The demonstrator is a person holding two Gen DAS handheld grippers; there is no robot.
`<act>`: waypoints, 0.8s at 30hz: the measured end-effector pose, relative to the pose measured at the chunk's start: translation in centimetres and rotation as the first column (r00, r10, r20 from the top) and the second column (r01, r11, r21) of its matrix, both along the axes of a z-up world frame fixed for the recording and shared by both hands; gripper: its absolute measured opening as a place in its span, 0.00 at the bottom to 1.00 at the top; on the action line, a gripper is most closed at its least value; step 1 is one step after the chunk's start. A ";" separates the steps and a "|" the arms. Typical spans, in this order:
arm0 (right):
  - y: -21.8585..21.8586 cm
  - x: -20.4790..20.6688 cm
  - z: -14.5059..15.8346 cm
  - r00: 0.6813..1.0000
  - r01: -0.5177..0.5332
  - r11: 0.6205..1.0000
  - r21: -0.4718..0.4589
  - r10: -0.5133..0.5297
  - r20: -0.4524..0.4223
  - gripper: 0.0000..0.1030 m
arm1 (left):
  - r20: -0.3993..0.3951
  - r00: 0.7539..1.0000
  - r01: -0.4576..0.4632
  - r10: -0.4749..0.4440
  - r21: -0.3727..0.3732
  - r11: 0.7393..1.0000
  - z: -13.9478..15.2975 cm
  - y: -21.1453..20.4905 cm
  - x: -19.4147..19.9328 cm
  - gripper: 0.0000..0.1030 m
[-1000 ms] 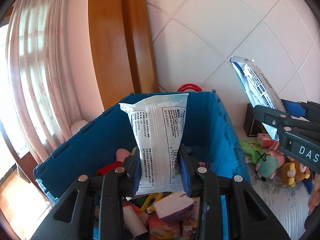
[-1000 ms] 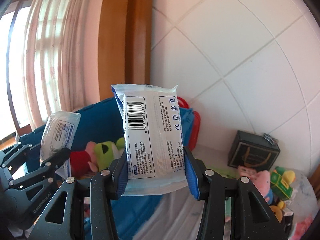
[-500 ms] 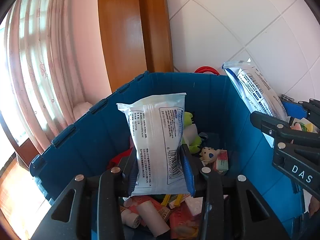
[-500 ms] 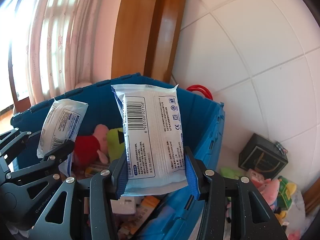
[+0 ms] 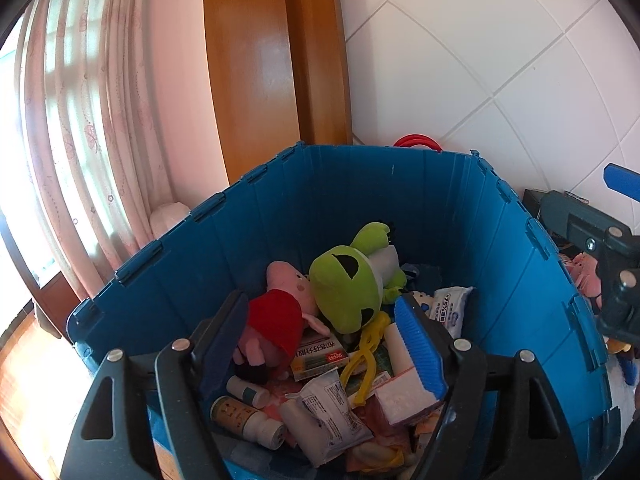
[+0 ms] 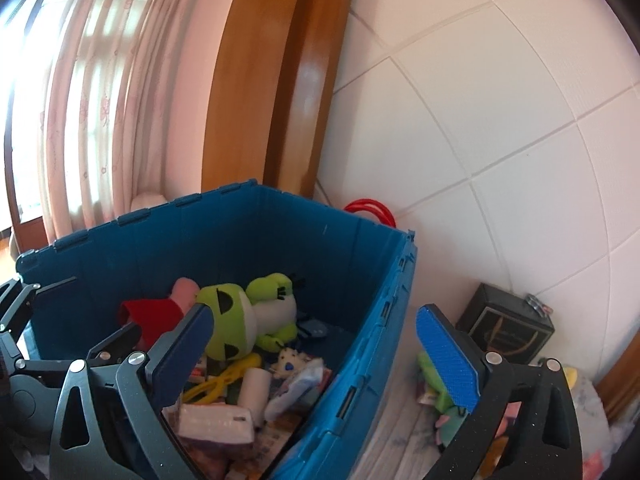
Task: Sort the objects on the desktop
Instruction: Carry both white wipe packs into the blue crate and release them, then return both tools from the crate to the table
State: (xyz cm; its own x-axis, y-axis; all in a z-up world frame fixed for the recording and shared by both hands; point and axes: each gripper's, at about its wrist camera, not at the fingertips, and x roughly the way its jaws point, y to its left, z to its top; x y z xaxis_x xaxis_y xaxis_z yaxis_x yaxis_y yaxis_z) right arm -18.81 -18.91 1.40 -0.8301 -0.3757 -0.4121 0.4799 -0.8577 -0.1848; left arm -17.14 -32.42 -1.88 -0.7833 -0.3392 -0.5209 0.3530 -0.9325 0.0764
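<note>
The big blue plastic folding crate [image 5: 360, 216] stands against the white tiled wall [image 5: 500, 60], next to a brown wooden door frame [image 5: 256, 60] and a pale pink curtain [image 5: 80, 120]. It is full of mixed things. On top lie a green plush frog [image 5: 346, 284] and a pink plush pig in a red dress [image 5: 276, 312], touching each other. Below them I see a yellow plastic clip [image 5: 366, 354], a white flat packet with small black print [image 5: 334, 412], 2 small white bottles [image 5: 248, 416] and a white wipes packet with blue print [image 5: 450, 306]. The print is too small to read.

The left gripper [image 5: 324, 344] hangs over the crate, its jaws are opening and nothing is between them. The right gripper [image 6: 316, 344] is also opening, with empty jaws; its left finger is over the crate and its right finger is outside the crate's right wall.

Behind the crate a red loop handle [image 6: 372, 210] rises. To the right, on the table, stands a small black box with a gold drawing [image 6: 506, 330], and some plush toys [image 6: 440, 392] lie near it, partly hidden by the right gripper.
</note>
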 end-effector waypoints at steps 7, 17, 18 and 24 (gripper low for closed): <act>1.9 1.4 0.6 1.000 0.002 0.999 -0.032 -0.002 -0.006 1.00 | -0.031 0.999 0.024 -0.023 0.018 1.000 0.5 0.8 1.6 0.74; 6.8 4.4 0.5 0.997 0.063 0.994 -0.090 -0.067 -0.040 1.00 | -0.145 0.987 0.071 -0.069 0.013 0.997 2.3 3.1 4.6 0.74; 7.6 4.7 0.4 0.996 0.081 0.992 -0.096 -0.085 -0.040 1.00 | -0.159 0.984 0.081 -0.077 0.015 0.997 2.6 3.5 4.9 0.74; 13.8 5.8 -0.3 0.973 0.223 0.967 -0.120 -0.229 -0.035 1.00 | -0.252 0.950 0.191 -0.182 0.013 0.982 4.5 7.3 5.8 0.76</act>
